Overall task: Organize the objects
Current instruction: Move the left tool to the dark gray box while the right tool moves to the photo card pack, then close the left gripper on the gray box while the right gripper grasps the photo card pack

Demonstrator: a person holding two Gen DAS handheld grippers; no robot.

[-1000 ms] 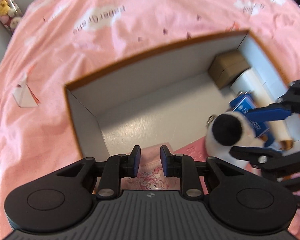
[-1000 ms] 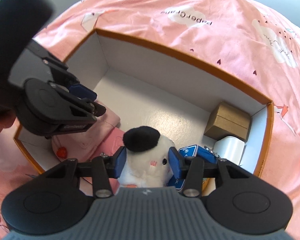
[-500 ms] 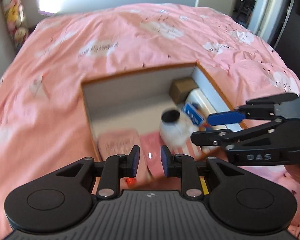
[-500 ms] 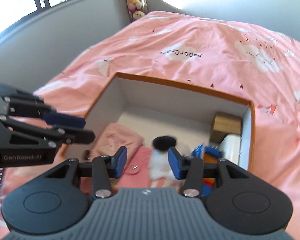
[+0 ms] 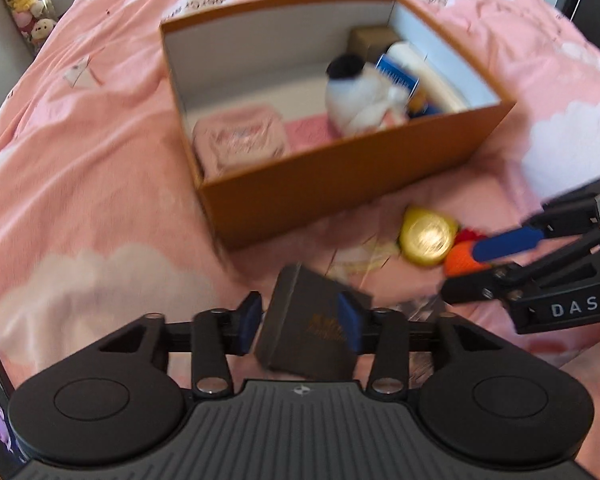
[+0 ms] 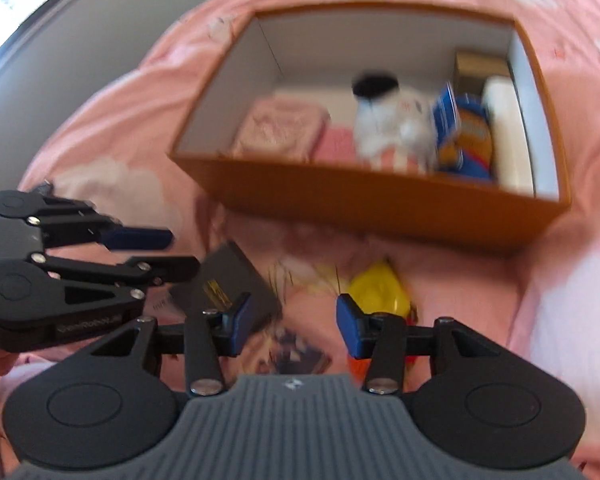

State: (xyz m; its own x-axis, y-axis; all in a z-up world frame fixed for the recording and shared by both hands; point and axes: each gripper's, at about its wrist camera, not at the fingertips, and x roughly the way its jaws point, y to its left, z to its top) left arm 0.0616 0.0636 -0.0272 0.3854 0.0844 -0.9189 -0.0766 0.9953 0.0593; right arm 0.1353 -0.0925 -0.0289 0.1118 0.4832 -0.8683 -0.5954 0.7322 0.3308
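Fingers (image 5: 250, 322) of left gripper (image 5: 300, 322) angled down, opening around dark box (image 5: 304, 332)

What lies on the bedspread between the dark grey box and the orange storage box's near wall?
Only bare pink bedspread separates the dark grey box from the orange storage box; left wrist view.

Bed (image 5: 80, 152) spread with pink cover, white cloud print. Open orange box (image 5: 340, 184) sits directly on the cover, white inside, holding items. Just in front of box on the cover: dark grey booklet (image 5: 304, 320), gold lettering, tilted; yellow round item (image 5: 428, 236), gold face, touching an orange-and-red knitted piece (image 5: 460, 258); thin pale sheet (image 5: 360, 256) beside the yellow item. Printed card (image 6: 296, 354) lies nearer the camera, blurred.
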